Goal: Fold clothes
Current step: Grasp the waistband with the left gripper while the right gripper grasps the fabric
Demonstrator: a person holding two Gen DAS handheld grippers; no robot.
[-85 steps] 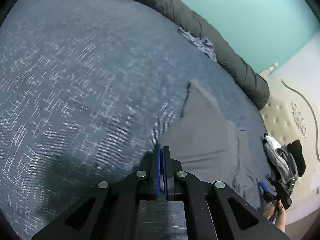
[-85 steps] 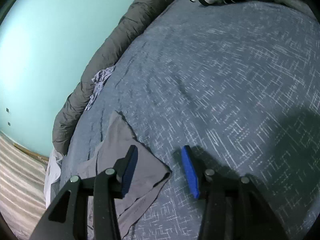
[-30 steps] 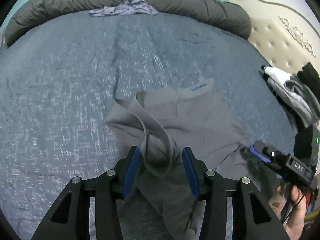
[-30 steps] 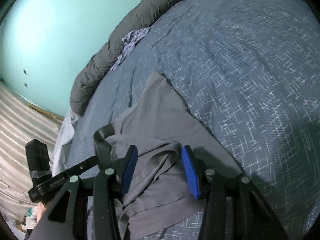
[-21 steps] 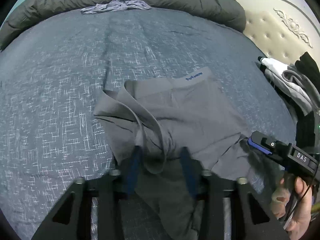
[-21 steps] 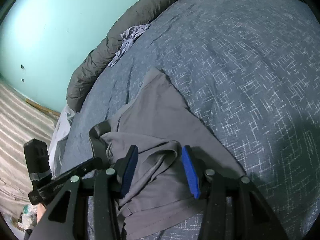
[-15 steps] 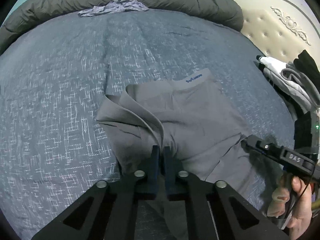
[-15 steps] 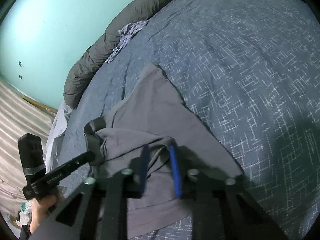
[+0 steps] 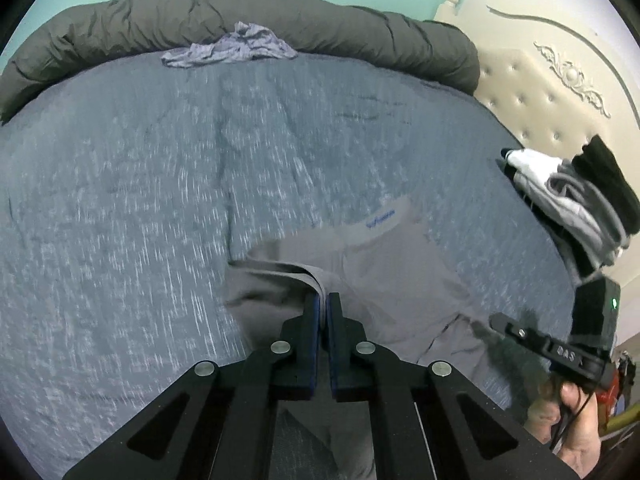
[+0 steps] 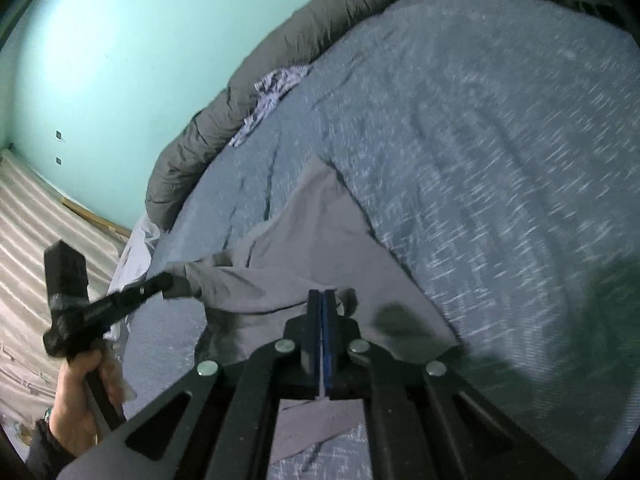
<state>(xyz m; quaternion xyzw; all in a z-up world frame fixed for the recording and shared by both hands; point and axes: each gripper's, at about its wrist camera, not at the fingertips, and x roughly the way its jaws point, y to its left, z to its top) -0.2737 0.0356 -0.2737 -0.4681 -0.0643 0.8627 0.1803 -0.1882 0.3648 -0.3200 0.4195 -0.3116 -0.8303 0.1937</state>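
Bed [image 9: 140, 200]: blue-grey flecked cover, fills most of both views. Tufted cream headboard [image 9: 552, 92] at far right in the left-wrist view.

Dark grey duvet roll [image 9: 240, 16] along the far edge of the bed, against the teal wall [image 10: 120, 40]. Crumpled pale lilac cloth [image 9: 232, 46] lies against the roll, touching it.

Grey garment [image 9: 384, 276] on the near part of the bed, right of centre in the left-wrist view. Waistband with small blue lettering faces the far side. Near edge bunched and lifted off the cover; far corner lies flat.

Stack of clothes [image 9: 572, 196], white, grey and black, at the right edge of the bed near the headboard, well apart from the garment.

Left tool [image 9: 323, 300]: pads pressed together, pinching a fold of the garment's near-left edge; fabric drapes from the tips.

Right tool [image 10: 322, 298]: pads pressed together on a gathered fold at the garment's near-right edge. Its holder's hand [image 9: 576, 408] shows low right in the left-wrist view.
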